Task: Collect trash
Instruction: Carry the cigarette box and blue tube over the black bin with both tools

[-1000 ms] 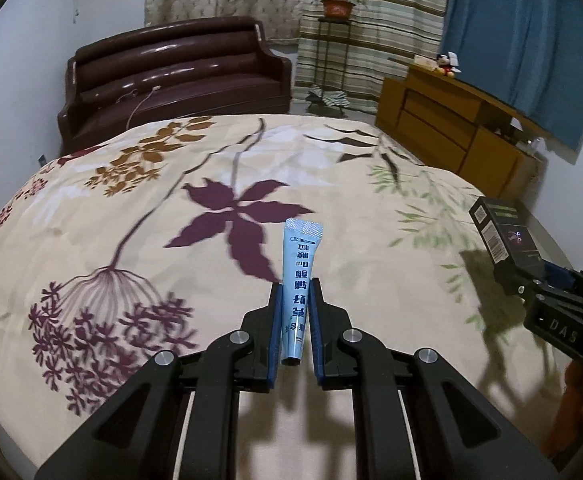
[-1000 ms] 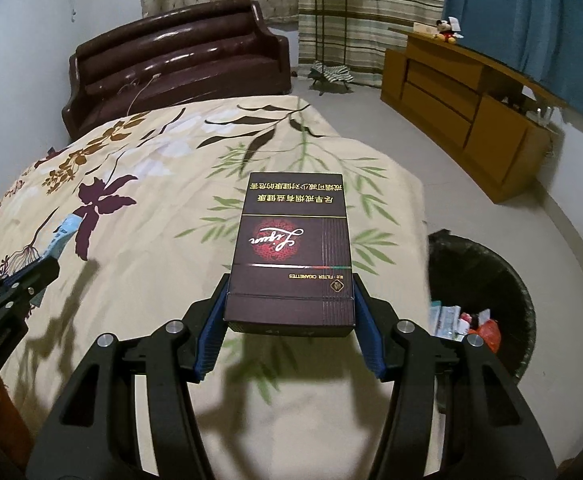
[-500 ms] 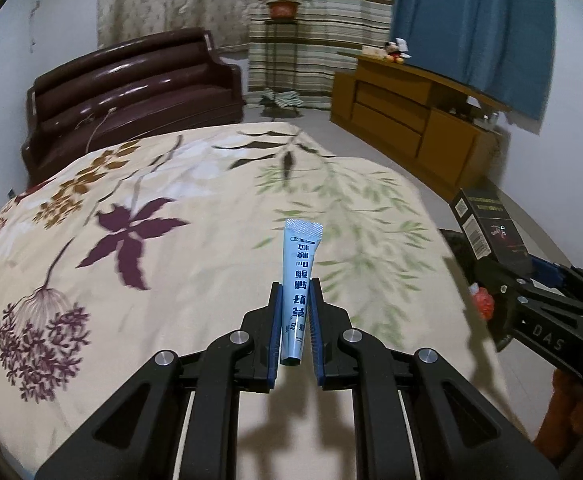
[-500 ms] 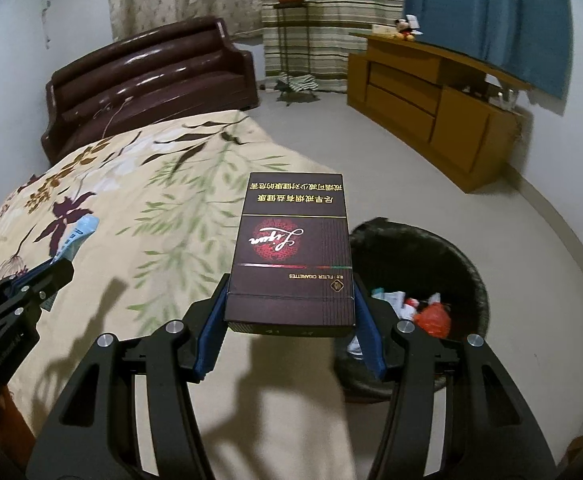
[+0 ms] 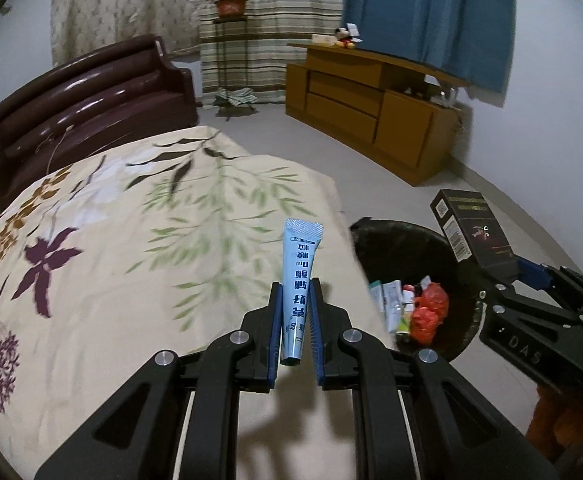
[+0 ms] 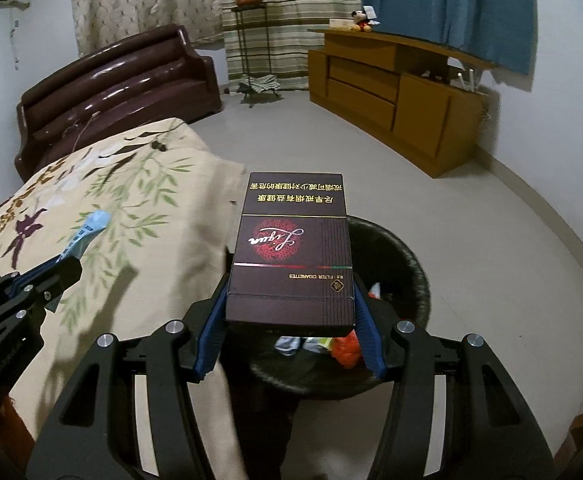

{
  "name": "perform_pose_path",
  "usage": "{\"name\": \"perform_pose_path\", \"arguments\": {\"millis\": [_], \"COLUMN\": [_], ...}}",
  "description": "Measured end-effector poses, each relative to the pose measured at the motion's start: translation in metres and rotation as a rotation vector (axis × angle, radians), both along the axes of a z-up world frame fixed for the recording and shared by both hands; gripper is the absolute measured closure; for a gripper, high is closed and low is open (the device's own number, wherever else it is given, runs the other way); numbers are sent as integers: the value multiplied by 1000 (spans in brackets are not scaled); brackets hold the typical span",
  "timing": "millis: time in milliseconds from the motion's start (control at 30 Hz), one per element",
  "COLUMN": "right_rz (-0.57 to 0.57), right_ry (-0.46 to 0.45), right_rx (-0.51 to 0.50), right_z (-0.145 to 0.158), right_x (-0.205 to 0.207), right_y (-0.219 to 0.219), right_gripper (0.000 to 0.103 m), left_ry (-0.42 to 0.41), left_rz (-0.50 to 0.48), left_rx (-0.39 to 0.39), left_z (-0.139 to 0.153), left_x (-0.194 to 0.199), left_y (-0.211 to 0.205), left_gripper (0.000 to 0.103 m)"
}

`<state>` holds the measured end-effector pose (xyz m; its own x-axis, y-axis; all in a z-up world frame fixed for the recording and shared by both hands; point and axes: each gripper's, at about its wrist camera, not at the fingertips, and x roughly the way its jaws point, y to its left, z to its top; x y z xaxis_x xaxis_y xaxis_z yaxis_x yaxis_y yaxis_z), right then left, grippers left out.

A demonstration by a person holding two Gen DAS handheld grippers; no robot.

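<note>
My left gripper [image 5: 294, 300] is shut on a pale blue tube [image 5: 300, 276] that sticks up past the pads, above the bed's right edge. My right gripper [image 6: 290, 304] is shut on a dark maroon cigarette box [image 6: 291, 248], held flat over the near rim of a black trash bin [image 6: 407, 264]. In the left wrist view the bin [image 5: 375, 236] stands on the floor right of the bed, with wrappers and a red bag [image 5: 431, 308] inside; the cigarette box [image 5: 471, 228] and right gripper [image 5: 503, 268] hang over its right side. The tube [image 6: 87, 234] and left gripper [image 6: 65, 264] show at left in the right wrist view.
A bed with a floral cover [image 5: 131, 240] fills the left. A dark brown sofa [image 5: 91, 96] stands beyond it, a wooden cabinet [image 5: 375, 112] along the right wall, a plant stand [image 5: 231, 40] by striped curtains. Grey floor [image 6: 491, 240] surrounds the bin.
Both grippers have swung right, from over the bed toward the bin, each keeping its hold. The bin has come into the left wrist view and sits under the cigarette box.
</note>
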<state>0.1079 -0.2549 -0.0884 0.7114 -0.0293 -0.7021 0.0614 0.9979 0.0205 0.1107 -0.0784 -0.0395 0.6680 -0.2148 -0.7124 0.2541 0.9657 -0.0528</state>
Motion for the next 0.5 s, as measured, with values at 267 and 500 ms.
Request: {"name": "perform_pose_path", "arguments": {"millis": [267,500], "right_rz": [-46,-74], "right_ry": [13,25], "right_rx": [8,21], "right_z": [-11,-19], "right_x": [9,19], "right_y": [-28,-46], "right_gripper": [48,48], "left_ry": [10,20], "left_rz": [-53,-81], "left_rx": [16,26], "left_z": [-9,-15], "left_x": [15,29], "left_y": [-40,-64], "left_gripper": [89,89]}}
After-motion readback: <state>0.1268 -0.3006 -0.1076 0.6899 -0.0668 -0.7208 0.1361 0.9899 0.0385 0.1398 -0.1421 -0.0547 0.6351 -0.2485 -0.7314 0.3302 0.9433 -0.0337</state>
